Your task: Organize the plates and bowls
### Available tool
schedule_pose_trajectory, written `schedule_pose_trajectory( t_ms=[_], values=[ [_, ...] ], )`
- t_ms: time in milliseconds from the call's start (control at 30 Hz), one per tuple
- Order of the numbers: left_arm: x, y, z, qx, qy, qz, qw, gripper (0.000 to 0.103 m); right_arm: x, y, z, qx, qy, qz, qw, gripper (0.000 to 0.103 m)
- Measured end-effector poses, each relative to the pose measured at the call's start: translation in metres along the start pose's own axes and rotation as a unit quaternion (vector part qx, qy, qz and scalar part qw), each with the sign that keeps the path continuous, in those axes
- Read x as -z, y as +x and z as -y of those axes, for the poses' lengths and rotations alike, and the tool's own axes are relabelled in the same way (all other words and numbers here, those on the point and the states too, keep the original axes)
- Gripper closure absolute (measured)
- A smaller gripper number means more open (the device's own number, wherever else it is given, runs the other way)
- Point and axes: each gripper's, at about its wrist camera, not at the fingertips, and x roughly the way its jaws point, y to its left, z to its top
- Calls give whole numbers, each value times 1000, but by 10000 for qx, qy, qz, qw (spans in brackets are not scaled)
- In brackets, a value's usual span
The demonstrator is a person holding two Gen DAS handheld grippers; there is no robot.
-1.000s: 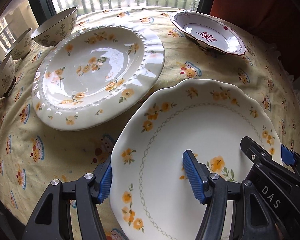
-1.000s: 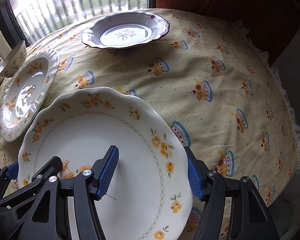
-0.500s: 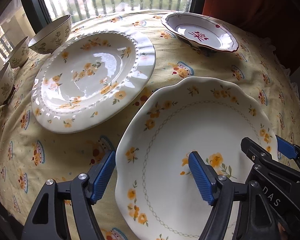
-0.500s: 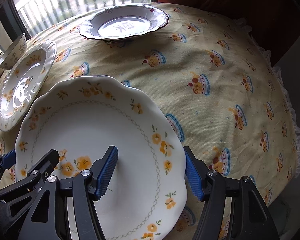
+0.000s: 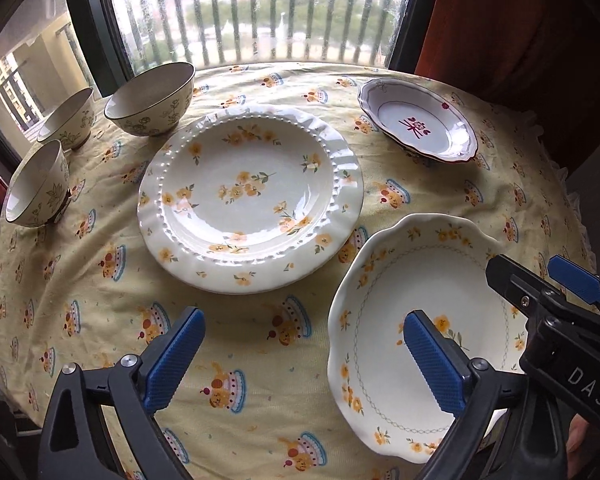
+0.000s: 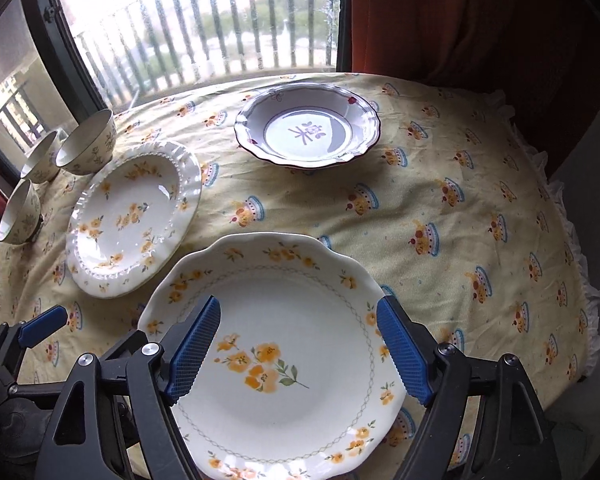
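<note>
Through the left wrist view, your left claw [image 5: 300,356] is opening and empty, the scalloped plate [image 5: 416,276] flat on the surface [image 5: 100,280] under its right finger; a sweep could clip its rim. From the right wrist view, your right claw [image 6: 298,354] is opening over the plate, nothing gripped; its near rim is cut off.

L claw [image 5: 300,364] opening, empty, scalloped plate [image 5: 404,280] on tablecloth [image 5: 100,280]
</note>
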Motion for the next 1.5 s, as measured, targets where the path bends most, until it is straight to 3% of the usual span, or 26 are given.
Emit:
schedule_pose_trajectory(
  t_ms=[400,767,1133,1500],
  values=[
    [-30,-45,-62,-9,320,510,9982,3,-26,-36,-86,23,132,289,9995,20],
    [-74,-46,-106,-99,203,783,9967,7,-70,-36,-135,100,212,704,9972,20],
    [-96,-2,-115,-320,-275,544,9976,7,-106,9,-142,25,-199,598,9980,20],
    [-108,61,-115,-454,-575,-1,9973,13,-122,77,-135,148,-238,110,9995,20]
  ],
)
